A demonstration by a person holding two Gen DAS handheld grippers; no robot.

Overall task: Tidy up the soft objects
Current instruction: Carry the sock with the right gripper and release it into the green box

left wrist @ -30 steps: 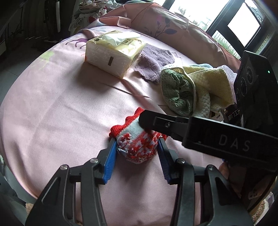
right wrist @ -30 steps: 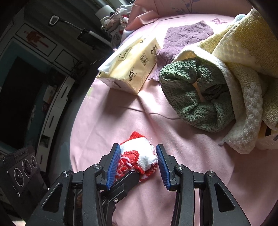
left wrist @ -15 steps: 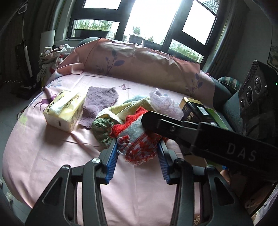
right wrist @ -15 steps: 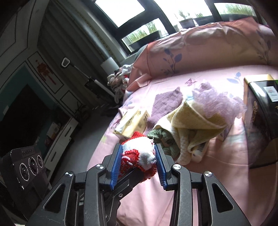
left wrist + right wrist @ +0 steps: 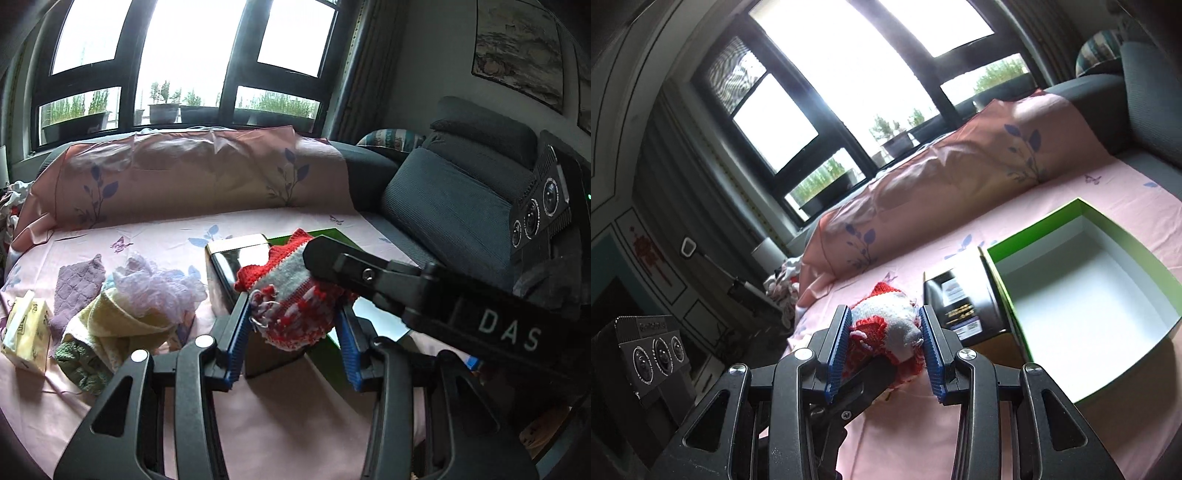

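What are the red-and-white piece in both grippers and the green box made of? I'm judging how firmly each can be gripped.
Red-and-white knitted piece: looks like yarn, wool or acrylic, matte and fuzzy, with visible stitch rows and loose threads. Green box: seems to be stiff cardboard, with thin straight walls, a smooth green outside and a plain white inside.

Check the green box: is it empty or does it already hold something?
Empty, as far as visible: the green box lies open, its white inside bare. Its near corner is hidden.

Both grippers are black, with 2 ribbed blue pads point(image 5: 236, 332) and silver screws point(image 5: 966, 354); the right gripper point(image 5: 406, 291) bears white "DAS" lettering.
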